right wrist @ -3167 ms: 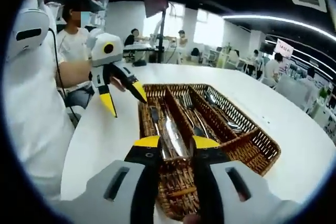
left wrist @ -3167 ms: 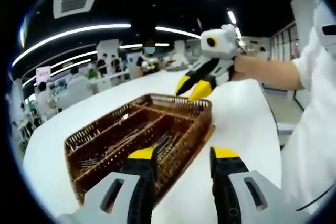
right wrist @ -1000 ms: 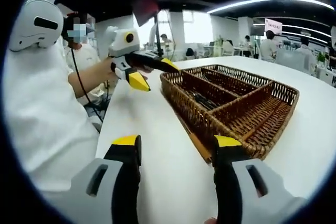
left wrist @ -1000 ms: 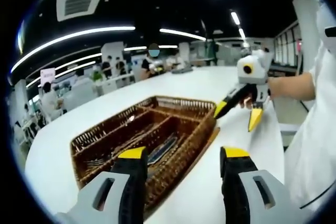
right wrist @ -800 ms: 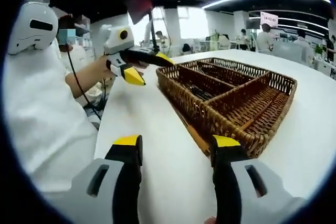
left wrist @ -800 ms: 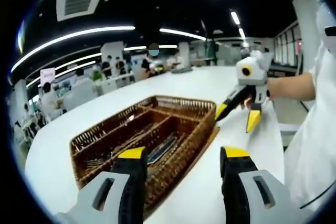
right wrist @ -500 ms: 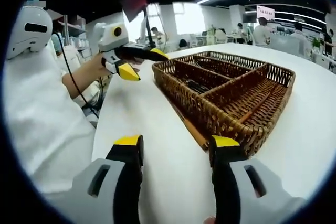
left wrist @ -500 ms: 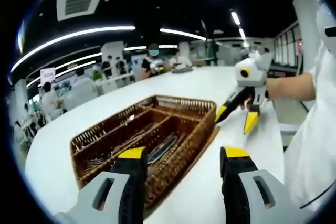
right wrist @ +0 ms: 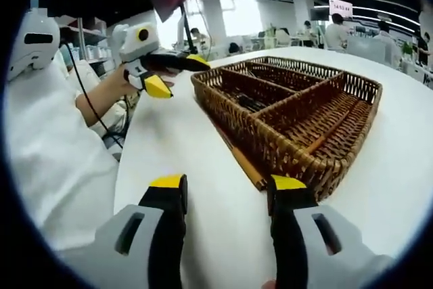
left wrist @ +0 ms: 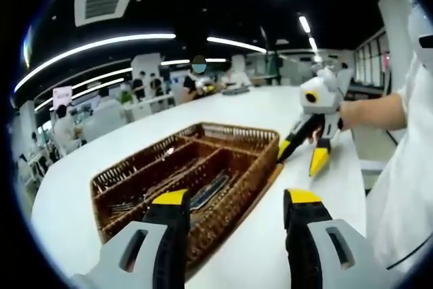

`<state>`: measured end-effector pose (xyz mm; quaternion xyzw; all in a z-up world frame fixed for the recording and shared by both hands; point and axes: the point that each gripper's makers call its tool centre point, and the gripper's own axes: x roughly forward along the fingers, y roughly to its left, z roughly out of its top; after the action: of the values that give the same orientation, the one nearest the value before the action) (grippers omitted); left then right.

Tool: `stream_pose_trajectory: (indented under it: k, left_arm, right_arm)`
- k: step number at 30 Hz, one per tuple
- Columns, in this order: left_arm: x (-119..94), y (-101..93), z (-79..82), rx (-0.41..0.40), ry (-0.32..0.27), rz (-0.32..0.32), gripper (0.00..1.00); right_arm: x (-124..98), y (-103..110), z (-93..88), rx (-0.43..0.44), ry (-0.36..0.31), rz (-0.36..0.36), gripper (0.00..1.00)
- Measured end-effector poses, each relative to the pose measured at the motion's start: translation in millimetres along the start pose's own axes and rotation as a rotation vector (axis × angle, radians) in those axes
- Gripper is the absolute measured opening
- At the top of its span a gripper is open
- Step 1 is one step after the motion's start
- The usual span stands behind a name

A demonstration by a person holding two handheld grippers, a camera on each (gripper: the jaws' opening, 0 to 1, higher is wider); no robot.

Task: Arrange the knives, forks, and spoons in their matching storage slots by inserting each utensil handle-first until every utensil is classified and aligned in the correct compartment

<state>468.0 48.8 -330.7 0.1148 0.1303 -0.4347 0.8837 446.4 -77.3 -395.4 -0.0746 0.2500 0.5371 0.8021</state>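
A brown wicker cutlery basket (left wrist: 260, 166) with long compartments lies on the white table. Dark-handled utensils (left wrist: 207, 191) lie in one slot, and forks (left wrist: 120, 207) lie in the slot at the far left. In the right gripper view the basket (right wrist: 270, 145) sits ahead and to the right, with utensils (right wrist: 253, 106) in a middle slot. My left gripper (left wrist: 237, 197) hovers open in front of the basket's near end and holds nothing. My right gripper (right wrist: 228, 183) is open and empty beside the basket's long side. The right gripper (left wrist: 301, 155) and the left gripper (right wrist: 177, 74) each show open in the other's view.
The white table (left wrist: 81, 160) curves away, with its edge close to the person's white sleeve (right wrist: 47, 133) and body (left wrist: 406, 187). Other people sit at tables in the background (left wrist: 135, 89).
Since 3.2 s ago my right gripper has pulled back from over the basket to its side and opened wider. In the last second it has sunk slightly. Both stay open and empty.
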Motion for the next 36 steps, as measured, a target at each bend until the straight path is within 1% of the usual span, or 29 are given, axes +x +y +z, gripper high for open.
stream_pose_trajectory:
  k: [4, 7, 8, 12, 16, 22, 26, 29, 32, 33, 35, 36]
  left_arm:
    - [-1.2, 0.6, -1.8, -0.003, 0.002, 0.003, 0.55]
    - [-1.9, 0.9, -2.1, -0.006, -0.001, 0.004, 0.55]
    - [-2.0, 0.9, -2.3, -0.006, -0.001, 0.004, 0.55]
    - [-2.6, 1.7, -3.2, -0.008, 0.000, 0.006, 0.55]
    - [-3.1, 2.4, -2.9, -0.009, -0.002, 0.007, 0.55]
    - [-4.1, 3.3, -2.9, -0.009, -0.004, 0.008, 0.55]
    - [-4.8, 3.7, -3.5, -0.009, -0.003, 0.010, 0.55]
    - [-5.1, 3.9, -3.6, -0.009, -0.003, 0.011, 0.55]
    - [-5.4, 3.9, -3.8, -0.009, -0.002, 0.012, 0.55]
    - [-5.5, 3.8, -4.0, -0.009, -0.001, 0.013, 0.55]
    - [-5.6, 3.7, -4.0, -0.009, -0.001, 0.013, 0.55]
    - [-6.3, 4.0, -4.3, -0.007, 0.001, 0.015, 0.55]
  right_arm:
    - [2.8, 1.6, -1.0, -0.005, 0.018, 0.013, 0.47]
    - [3.7, 6.7, -3.4, 0.003, 0.041, 0.039, 0.37]
    - [4.0, 7.7, -2.9, 0.001, 0.041, 0.042, 0.36]
    - [5.3, 11.7, -3.2, -0.006, 0.056, 0.055, 0.35]
    - [5.6, 13.3, -1.9, -0.018, 0.070, 0.063, 0.30]
    - [8.9, 14.4, 0.8, -0.049, 0.103, 0.072, 0.28]
    - [12.4, 15.7, -0.7, -0.076, 0.158, 0.087, 0.23]
    - [14.6, 15.1, 0.0, -0.077, 0.176, 0.092, 0.23]
    - [17.6, 13.2, 0.9, -0.100, 0.197, 0.092, 0.21]
    - [18.4, 10.8, 0.1, -0.120, 0.219, 0.080, 0.22]
    - [18.9, 9.9, 0.2, -0.133, 0.224, 0.078, 0.21]
    - [22.5, 11.6, 2.5, -0.131, 0.235, 0.090, 0.21]
